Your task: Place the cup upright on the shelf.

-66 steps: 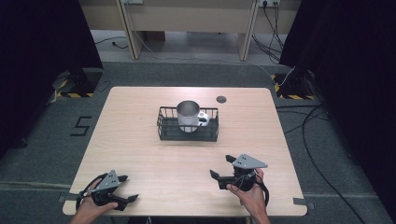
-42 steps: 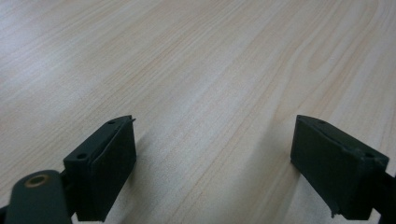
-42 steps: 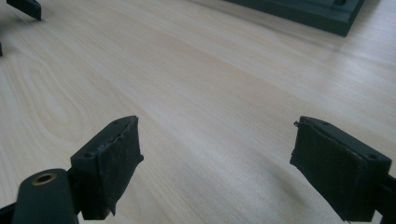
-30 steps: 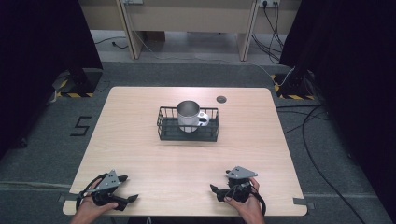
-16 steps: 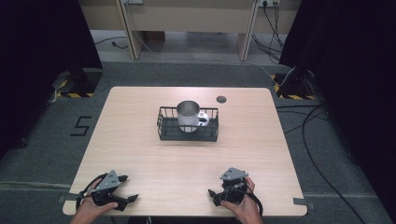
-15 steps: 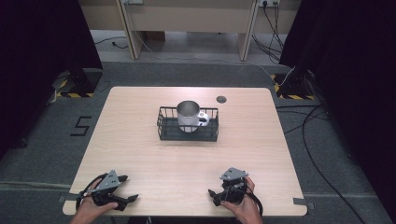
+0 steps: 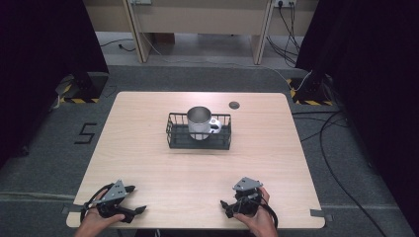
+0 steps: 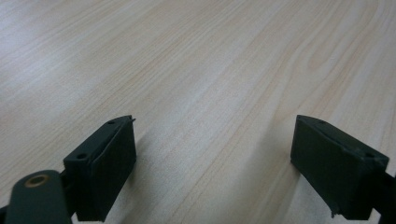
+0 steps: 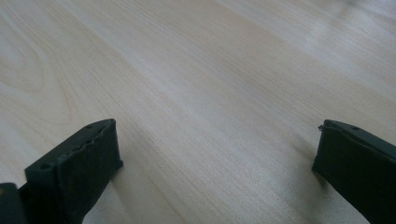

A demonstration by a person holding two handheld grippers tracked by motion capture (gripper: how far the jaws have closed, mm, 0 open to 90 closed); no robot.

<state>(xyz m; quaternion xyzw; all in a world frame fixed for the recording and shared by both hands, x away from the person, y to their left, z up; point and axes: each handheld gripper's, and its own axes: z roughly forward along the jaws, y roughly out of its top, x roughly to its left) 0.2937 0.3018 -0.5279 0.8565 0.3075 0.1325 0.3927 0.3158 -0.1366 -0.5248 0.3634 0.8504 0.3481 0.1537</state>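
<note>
The right gripper (image 7: 232,207) rests at the worktop's (image 7: 148,148) near edge toward the right corner, closer to that edge than two seconds ago; its fingers (image 9: 74,172) have just sprung apart and stand wide over bare wood. The left gripper (image 7: 136,200) sits unmoved near the near-left corner, fingers (image 8: 102,163) wide, holding nothing. The metal mug (image 7: 199,122) stands upright in the wire basket (image 7: 174,140) at mid-worktop, as before.
</note>
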